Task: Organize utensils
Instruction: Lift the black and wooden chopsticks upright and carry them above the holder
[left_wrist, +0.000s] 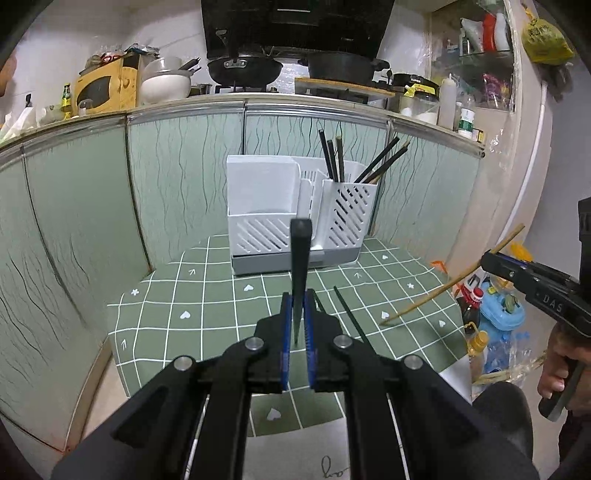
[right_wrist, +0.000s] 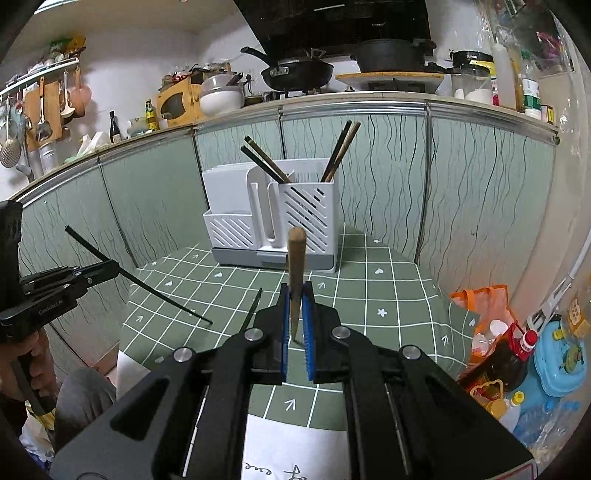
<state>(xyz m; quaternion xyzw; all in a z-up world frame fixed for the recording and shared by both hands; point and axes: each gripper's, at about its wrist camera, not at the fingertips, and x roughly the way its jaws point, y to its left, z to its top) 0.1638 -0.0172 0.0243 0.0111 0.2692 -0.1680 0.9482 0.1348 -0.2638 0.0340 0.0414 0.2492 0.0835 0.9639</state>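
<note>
My right gripper (right_wrist: 296, 314) is clamped on a wooden chopstick (right_wrist: 296, 266), which stands almost upright between the blue pads (right_wrist: 308, 332). Ahead, a white rack (right_wrist: 273, 218) sits on the green checked cloth (right_wrist: 388, 291), with dark chopsticks (right_wrist: 264, 162) leaning in its right compartment. At the left edge I see my left gripper (right_wrist: 98, 273) pinching a black chopstick (right_wrist: 147, 284) that slants down to the cloth. Another black stick (right_wrist: 254, 308) lies just left of my fingers.
</note>
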